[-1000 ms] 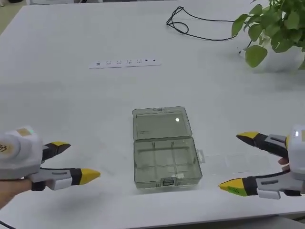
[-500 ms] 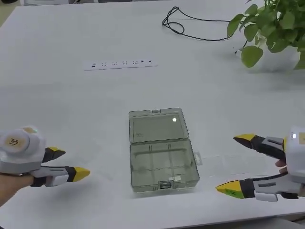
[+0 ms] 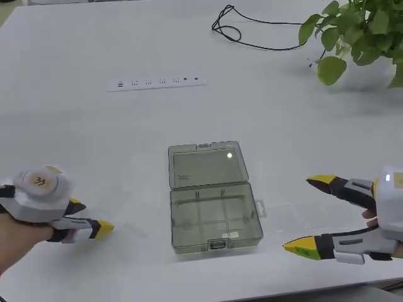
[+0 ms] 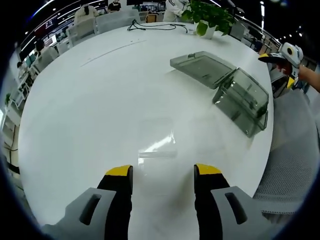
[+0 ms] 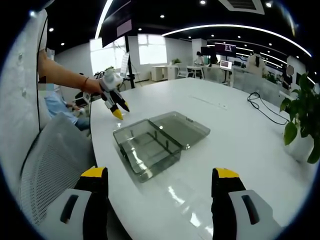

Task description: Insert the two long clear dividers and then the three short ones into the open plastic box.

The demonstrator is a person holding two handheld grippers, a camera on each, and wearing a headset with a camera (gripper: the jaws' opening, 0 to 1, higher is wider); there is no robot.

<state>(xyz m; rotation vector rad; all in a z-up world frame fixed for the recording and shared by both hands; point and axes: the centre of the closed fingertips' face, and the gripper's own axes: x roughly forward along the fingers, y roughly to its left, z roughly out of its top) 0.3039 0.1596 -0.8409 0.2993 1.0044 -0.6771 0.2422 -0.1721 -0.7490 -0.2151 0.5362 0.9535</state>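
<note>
The smoky clear plastic box (image 3: 215,217) lies open at mid table, its lid (image 3: 205,165) flat behind it; thin lines cross its inside. Faint clear dividers (image 3: 301,214) lie on the table right of the box. More clear pieces (image 4: 157,144) lie just ahead of my left gripper (image 4: 163,171), which is open and holds nothing; it hovers left of the box (image 3: 93,217). My right gripper (image 3: 308,214) stands open right of the box, over the dividers there. From the right gripper (image 5: 160,173) the box (image 5: 147,147) lies ahead and the left gripper (image 5: 114,102) beyond it.
A white power strip (image 3: 156,83) lies at the back of the white table (image 3: 75,138). A black cable (image 3: 252,34) and a potted plant (image 3: 359,38) sit at the far right. A grey mesh chair (image 5: 50,165) stands by the table's near edge.
My left gripper has drawn back to the left, away from the box, and its jaws look closer together. The right gripper has hardly moved.
</note>
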